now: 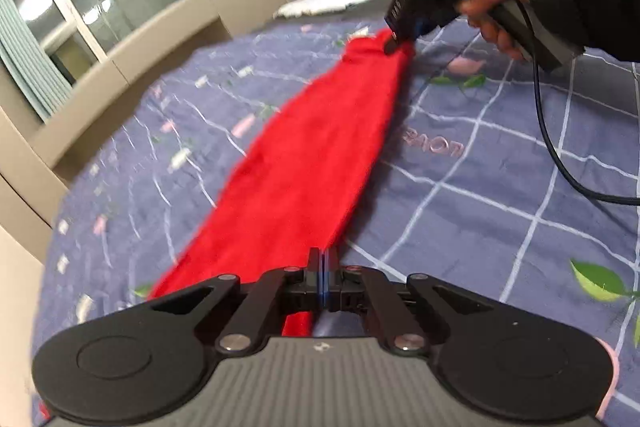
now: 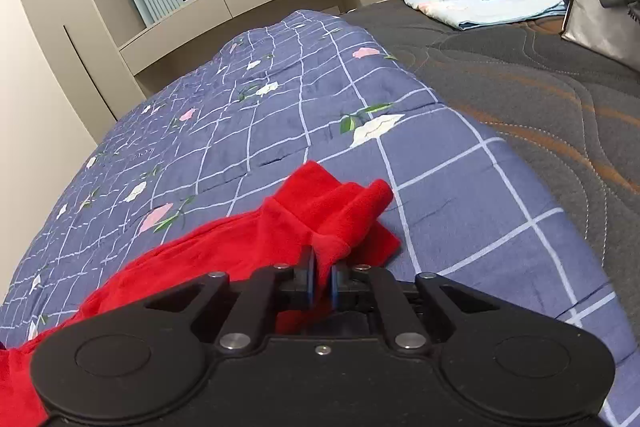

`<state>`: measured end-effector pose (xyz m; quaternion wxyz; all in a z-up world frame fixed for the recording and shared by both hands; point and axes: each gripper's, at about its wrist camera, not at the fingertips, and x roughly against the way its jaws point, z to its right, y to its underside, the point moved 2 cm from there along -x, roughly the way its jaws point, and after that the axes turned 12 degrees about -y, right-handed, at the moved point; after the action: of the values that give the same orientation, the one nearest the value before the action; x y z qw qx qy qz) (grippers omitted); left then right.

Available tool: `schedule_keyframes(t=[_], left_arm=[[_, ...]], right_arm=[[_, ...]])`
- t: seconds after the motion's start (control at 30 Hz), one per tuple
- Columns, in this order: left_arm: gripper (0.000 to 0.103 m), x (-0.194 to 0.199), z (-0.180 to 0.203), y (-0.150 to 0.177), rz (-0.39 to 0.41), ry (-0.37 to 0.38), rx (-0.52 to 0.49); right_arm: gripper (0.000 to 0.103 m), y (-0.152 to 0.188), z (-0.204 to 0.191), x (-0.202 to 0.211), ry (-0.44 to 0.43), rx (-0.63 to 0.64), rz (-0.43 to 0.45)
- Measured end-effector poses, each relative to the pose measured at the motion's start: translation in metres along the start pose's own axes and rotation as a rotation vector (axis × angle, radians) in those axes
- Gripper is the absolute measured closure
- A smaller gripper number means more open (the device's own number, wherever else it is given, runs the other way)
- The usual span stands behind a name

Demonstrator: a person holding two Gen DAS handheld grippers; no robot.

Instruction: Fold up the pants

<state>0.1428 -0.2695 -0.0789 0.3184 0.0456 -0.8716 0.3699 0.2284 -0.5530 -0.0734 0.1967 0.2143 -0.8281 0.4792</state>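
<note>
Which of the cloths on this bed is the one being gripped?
The red pants, stretched across the blue checked quilt; both grippers pinch them. The pale blue bedding lies untouched far off on the dark mattress.

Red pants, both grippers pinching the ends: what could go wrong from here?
1. The right gripper holds only a bunched corner of the red pants; it may slip out when lifted.
2. The left gripper pinches a thin edge, so pulling may free it.
3. The black cable trails over the quilt and could snag.

Stretched lengthwise on the quilt (image 1: 500,195), pants (image 1: 316,155), with folded bedding (image 2: 488,1) well behind on the mattress (image 2: 532,83).
</note>
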Motion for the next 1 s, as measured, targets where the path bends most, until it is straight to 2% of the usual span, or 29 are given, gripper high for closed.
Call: schedule_keyframes(t=[0.07,0.1,0.13,0.17,0.23,0.3,0.33,0.37,0.43,0.5,0.57,0.67,0.8,0.9,1.0], left_arm=[[0.094,-0.001,-0.006,0.000,-0.016,0.026,0.049],[0.089,-0.001,-0.012,0.000,-0.025,0.041,0.085],[0.069,-0.001,-0.019,0.000,-0.032,0.049,0.114],[0.047,0.001,-0.025,0.000,-0.038,0.050,0.142],[0.035,0.005,-0.040,0.001,-0.043,0.037,0.195],[0.031,0.007,-0.057,0.002,-0.061,0.035,0.251],[0.024,0.009,-0.066,0.002,-0.075,0.033,0.279],[0.019,0.011,-0.076,0.003,-0.088,0.024,0.311],[0.016,0.017,-0.100,0.012,-0.110,0.001,0.382],[0.014,0.027,-0.125,0.025,-0.137,-0.028,0.434],[0.013,0.036,-0.150,0.040,-0.168,-0.078,0.471],[0.009,0.053,-0.187,0.069,-0.206,-0.167,0.510],[0.002,0.071,-0.237,0.113,-0.267,-0.316,0.539],[0.001,0.077,-0.269,0.150,-0.329,-0.407,0.573],[0.001,0.082,-0.297,0.188,-0.387,-0.479,0.631]], right_arm=[[0.080,-0.004,-0.007,-0.001,0.020,0.043,-0.021],[0.059,-0.006,-0.011,-0.001,0.043,0.067,-0.025],[0.040,-0.007,-0.013,-0.001,0.060,0.088,-0.025],[0.035,-0.009,-0.018,0.003,0.078,0.113,-0.016],[0.018,-0.012,-0.024,0.005,0.111,0.147,-0.007],[0.009,-0.013,-0.034,0.009,0.139,0.195,0.004],[0.006,-0.013,-0.041,0.011,0.137,0.225,0.005],[0.005,-0.013,-0.049,0.013,0.128,0.253,0.003],[0.005,-0.011,-0.069,0.012,0.084,0.316,-0.006],[0.005,-0.007,-0.092,0.008,0.012,0.367,-0.023],[0.010,0.004,-0.122,-0.002,-0.086,0.430,-0.072],[0.022,0.027,-0.171,-0.023,-0.229,0.538,-0.158],[0.043,0.059,-0.237,-0.054,-0.389,0.642,-0.272],[0.046,0.082,-0.277,-0.073,-0.467,0.724,-0.351],[0.046,0.098,-0.304,-0.088,-0.489,0.786,-0.409]])
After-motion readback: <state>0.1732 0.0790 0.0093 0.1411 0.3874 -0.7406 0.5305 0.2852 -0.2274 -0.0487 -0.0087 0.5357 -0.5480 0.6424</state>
